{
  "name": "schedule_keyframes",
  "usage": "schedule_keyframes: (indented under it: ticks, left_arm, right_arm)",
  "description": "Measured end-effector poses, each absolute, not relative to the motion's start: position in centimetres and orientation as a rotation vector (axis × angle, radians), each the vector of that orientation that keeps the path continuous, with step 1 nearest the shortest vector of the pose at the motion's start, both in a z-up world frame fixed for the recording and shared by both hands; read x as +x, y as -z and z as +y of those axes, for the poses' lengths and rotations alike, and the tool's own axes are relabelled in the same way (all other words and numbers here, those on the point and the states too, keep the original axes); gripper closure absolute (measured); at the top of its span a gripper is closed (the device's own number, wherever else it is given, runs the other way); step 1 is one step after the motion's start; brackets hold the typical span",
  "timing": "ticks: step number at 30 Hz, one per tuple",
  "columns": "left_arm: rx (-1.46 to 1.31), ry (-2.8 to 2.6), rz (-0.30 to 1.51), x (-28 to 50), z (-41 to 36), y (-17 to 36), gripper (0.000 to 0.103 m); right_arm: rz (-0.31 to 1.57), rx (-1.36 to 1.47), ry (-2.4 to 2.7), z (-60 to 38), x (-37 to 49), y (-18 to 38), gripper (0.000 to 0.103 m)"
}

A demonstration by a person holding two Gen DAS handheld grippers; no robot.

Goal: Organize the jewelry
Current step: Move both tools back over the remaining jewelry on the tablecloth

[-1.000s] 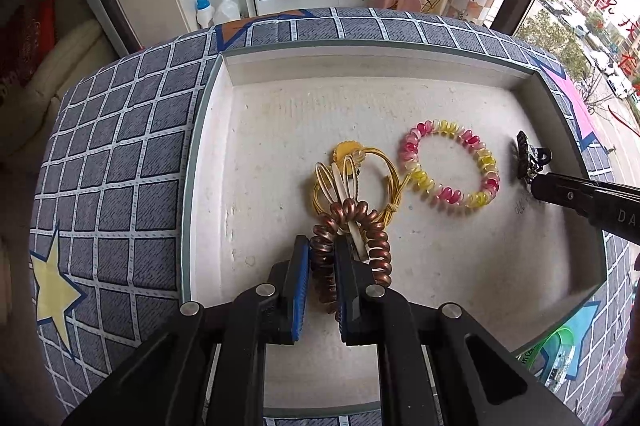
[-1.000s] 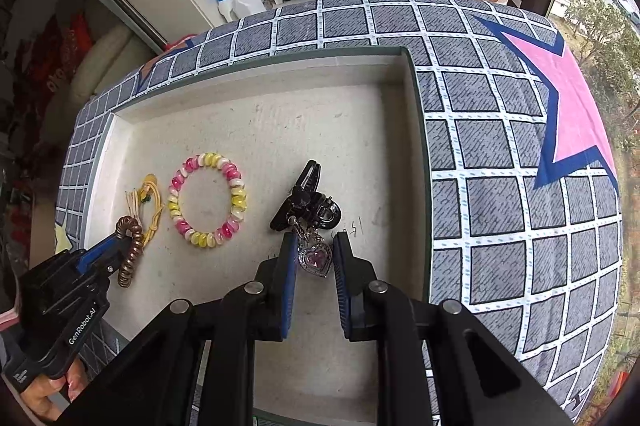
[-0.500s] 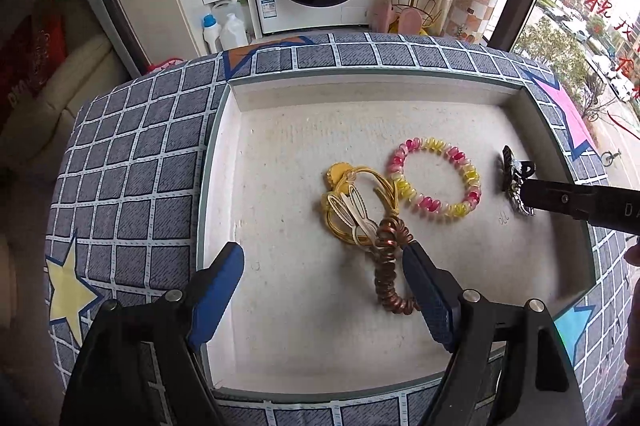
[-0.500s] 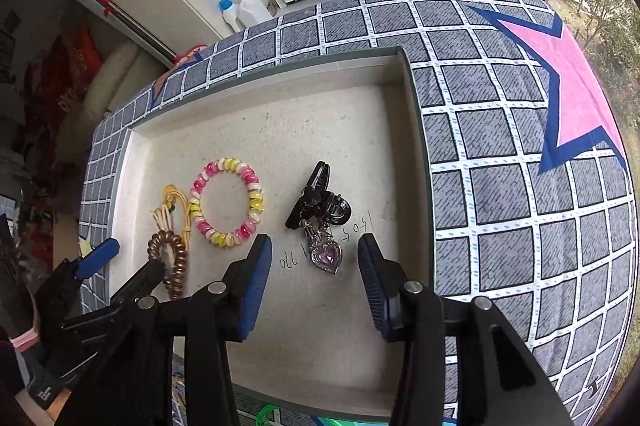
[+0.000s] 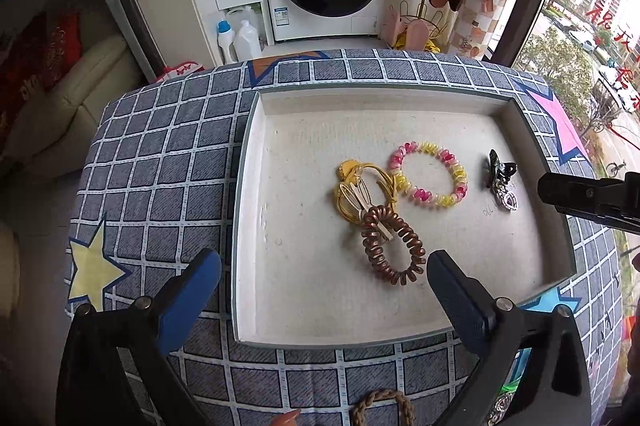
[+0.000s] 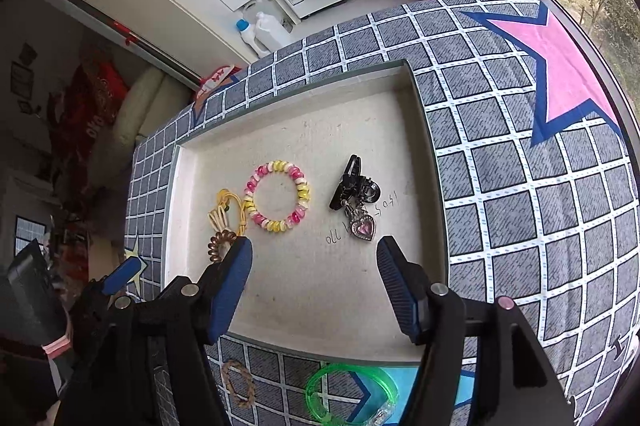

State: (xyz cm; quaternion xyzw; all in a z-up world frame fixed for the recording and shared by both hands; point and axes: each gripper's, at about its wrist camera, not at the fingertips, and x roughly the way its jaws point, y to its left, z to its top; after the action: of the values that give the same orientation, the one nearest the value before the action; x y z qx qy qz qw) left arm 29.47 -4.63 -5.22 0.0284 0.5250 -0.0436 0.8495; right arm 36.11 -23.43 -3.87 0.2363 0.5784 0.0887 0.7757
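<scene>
Both wrist views look steeply down, close above the shared tray (image 5: 248, 186).

Soft, even daylight enters from the large window (image 5: 580, 38) at the right, leaving the pale shallow tray (image 5: 304, 130) bright and casting only faint, short shadows beneath the coiled brown hair tie (image 5: 394, 246). Outdoors the sky is washed out towards white. The room at the left, near the cream sofa (image 6: 136, 106), falls dim. Fisheye distortion bows the grey checked cloth (image 6: 540, 218) and darkens every corner with a black vignette. Focus is crisp at centre; the edges look slightly soft. No motion blur is apparent.
</scene>
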Motion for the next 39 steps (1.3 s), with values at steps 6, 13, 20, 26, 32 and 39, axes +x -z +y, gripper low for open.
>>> schedule_keyframes:
  ticks: [6, 13, 20, 26, 32, 39]
  left_arm:
    - [0.051, 0.121, 1.146, 27.2, -4.3, 5.1, 0.0]
    - [0.038, 0.121, 1.176, 24.5, -3.6, 5.0, 0.0]
    - [0.054, 0.113, 1.181, 21.8, -2.8, 4.7, 0.0]
    - [0.048, 0.099, 1.202, 19.6, -1.6, 4.7, 0.0]
    - [0.04, 0.071, 1.225, 17.6, -0.3, 5.2, 0.0]
    - [0.0, 0.069, 1.263, 15.9, 1.1, 6.4, 0.0]
  right_arm:
    - [1.242, 0.516, -0.192, -23.0, 33.8, 2.8, 0.019]
    - [1.235, 0.45, -0.166, -22.4, 30.7, 1.2, 0.014]
    - [1.224, 0.354, -0.14, -21.0, 27.7, -0.1, 0.008]
    - [1.169, 0.298, -0.109, -20.3, 25.3, -1.3, 0.0]
    - [1.185, 0.302, -0.125, -19.5, 23.7, -1.4, 0.0]
    - [1.265, 0.28, -0.121, -18.6, 21.2, -0.2, 0.0]
